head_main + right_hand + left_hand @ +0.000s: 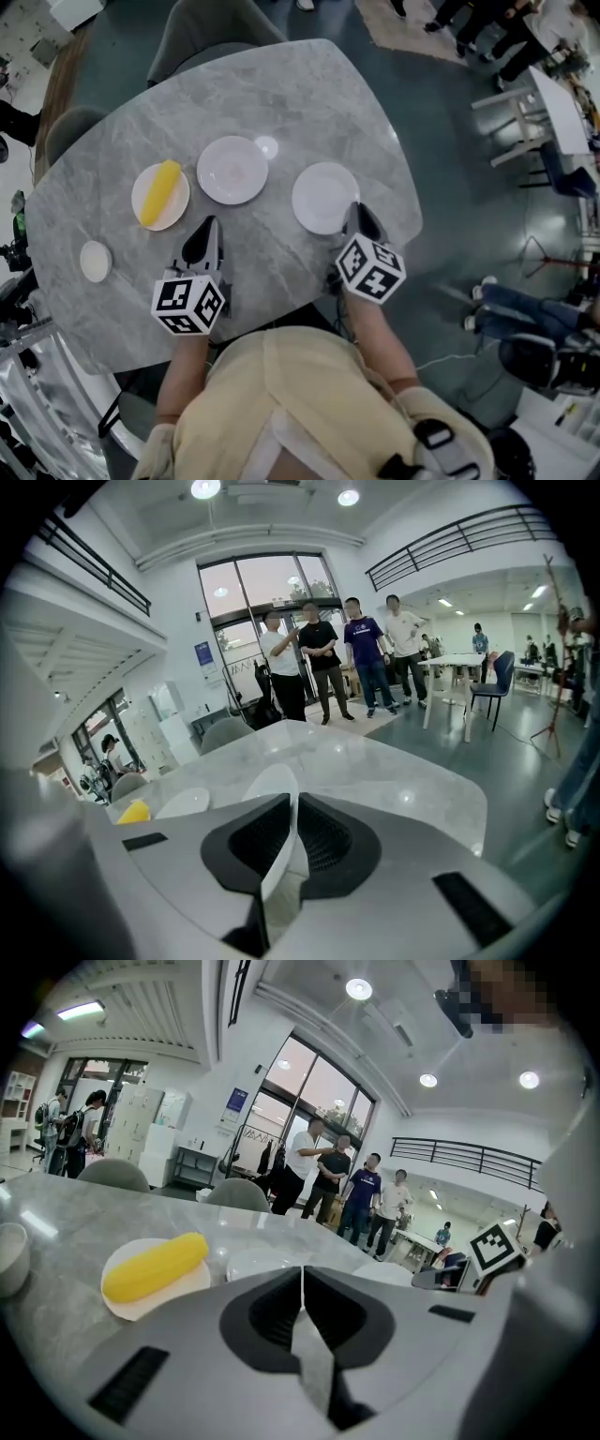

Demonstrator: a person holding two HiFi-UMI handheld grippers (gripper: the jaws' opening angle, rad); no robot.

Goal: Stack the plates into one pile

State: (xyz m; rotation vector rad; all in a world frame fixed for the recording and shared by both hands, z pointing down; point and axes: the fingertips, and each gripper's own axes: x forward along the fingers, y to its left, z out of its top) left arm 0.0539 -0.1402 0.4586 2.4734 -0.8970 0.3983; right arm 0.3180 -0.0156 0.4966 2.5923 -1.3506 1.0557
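At worktop's (281, 84) right, carry right plate (319, 192) level onto middle plate (232, 170), right claw (361, 217) clamped on rim. Leave closed, empty left claw (203, 242) clear.

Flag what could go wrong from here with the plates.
1. The right claw grips the right plate by its near rim only; tilted, it could slip or swing out.
2. The corn lies on the left plate; anything stacked there would rock. The middle plate looks the safer base.

A grey marbled table (309, 89) is standing indoors. A yellow cob-shaped item (160, 192) is lying toward its left side. A grey chair (214, 30) is sitting at its far edge. People (323, 658) are standing by glass doors (253, 583).
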